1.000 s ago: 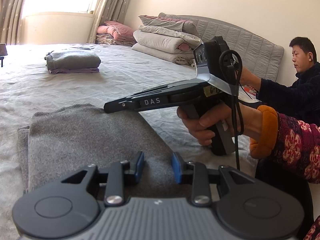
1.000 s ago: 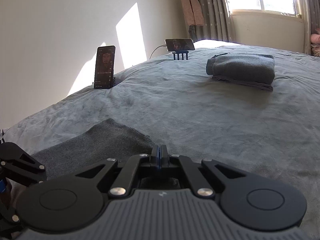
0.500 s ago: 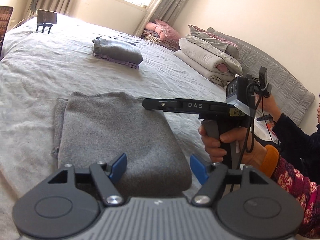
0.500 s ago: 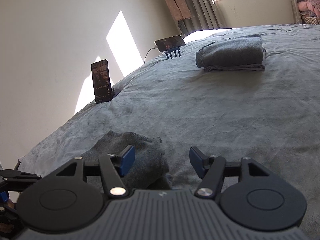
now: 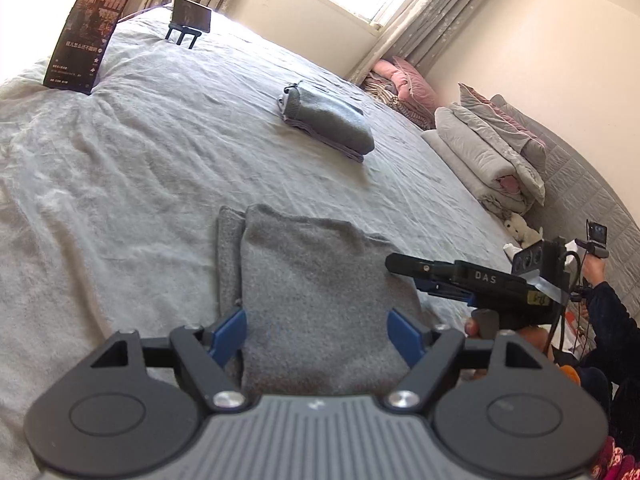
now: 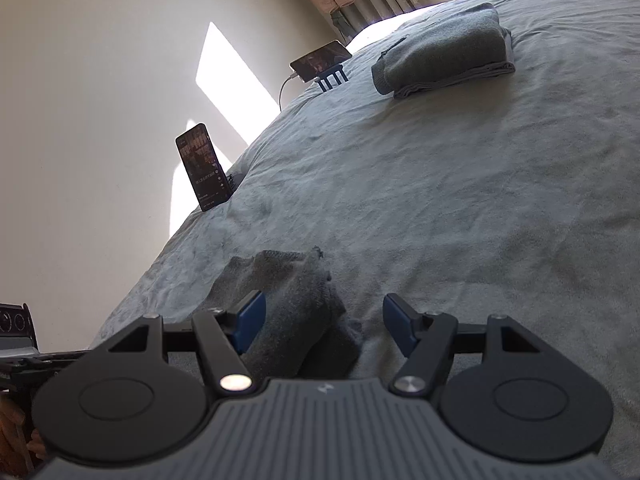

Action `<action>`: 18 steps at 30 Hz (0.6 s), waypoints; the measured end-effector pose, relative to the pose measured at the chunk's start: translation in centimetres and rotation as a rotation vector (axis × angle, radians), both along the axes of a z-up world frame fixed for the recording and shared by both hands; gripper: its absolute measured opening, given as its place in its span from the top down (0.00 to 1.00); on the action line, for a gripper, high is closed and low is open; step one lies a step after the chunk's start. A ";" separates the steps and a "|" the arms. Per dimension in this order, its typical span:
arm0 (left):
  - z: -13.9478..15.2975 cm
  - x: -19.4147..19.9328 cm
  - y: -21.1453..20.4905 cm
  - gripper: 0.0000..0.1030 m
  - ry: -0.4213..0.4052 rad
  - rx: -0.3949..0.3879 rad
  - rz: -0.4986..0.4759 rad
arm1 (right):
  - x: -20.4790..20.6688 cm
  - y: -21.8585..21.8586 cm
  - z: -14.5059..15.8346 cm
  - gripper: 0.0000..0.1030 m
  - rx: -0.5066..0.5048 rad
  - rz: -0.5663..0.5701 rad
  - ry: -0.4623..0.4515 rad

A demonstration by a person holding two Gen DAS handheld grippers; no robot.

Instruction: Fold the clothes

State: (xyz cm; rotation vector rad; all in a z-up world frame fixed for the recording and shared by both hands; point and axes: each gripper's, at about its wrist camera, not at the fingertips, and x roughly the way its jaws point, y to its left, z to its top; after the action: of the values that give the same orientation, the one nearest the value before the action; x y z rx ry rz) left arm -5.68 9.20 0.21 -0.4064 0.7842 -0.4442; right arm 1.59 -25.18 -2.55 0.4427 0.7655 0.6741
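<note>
A grey knitted garment [image 5: 316, 280] lies folded flat on the bed [image 5: 120, 184], near the front edge. My left gripper [image 5: 316, 330] hovers over its near end; its jaws are opening and the blue pads stand wide apart, clear of the cloth. My right gripper [image 6: 325, 320] is at the garment's right corner [image 6: 296, 304]. Its jaws are opening too, and the cloth lies loose between the pads, close to the left one. In the left wrist view the right gripper [image 5: 400, 266] reaches in from the right above the garment's edge.
A second folded grey garment [image 5: 328, 124] on a thin lilac one sits mid-bed. Two phones [image 5: 88, 36] [image 5: 192, 14] stand propped at the far-left edge. Folded quilts [image 5: 492, 148] are stacked along the headboard. Another person [image 5: 612, 320] sits at the right.
Both grippers' jaws have gone from nearly shut or shut to wide apart. Both views have rolled, and the left view has drawn back, so more of the folded garment shows.
</note>
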 end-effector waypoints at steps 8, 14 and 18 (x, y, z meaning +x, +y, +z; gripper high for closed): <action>-3.0 7.3 1.1 0.27 0.099 -0.019 0.019 | 0.2 0.1 -0.5 0.33 0.002 0.005 0.027; -3.7 9.1 0.4 0.48 0.110 -0.069 0.000 | 0.3 0.8 -1.0 0.36 0.018 0.007 0.023; -3.7 8.6 0.1 0.84 0.106 -0.041 -0.004 | 0.3 1.6 -1.0 0.54 0.014 0.006 0.017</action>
State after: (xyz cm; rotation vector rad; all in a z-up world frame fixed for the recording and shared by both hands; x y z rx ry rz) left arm 2.97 9.32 -3.46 -0.4692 0.8794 -0.4457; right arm 1.88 -23.58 -3.59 0.4597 0.7785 0.6827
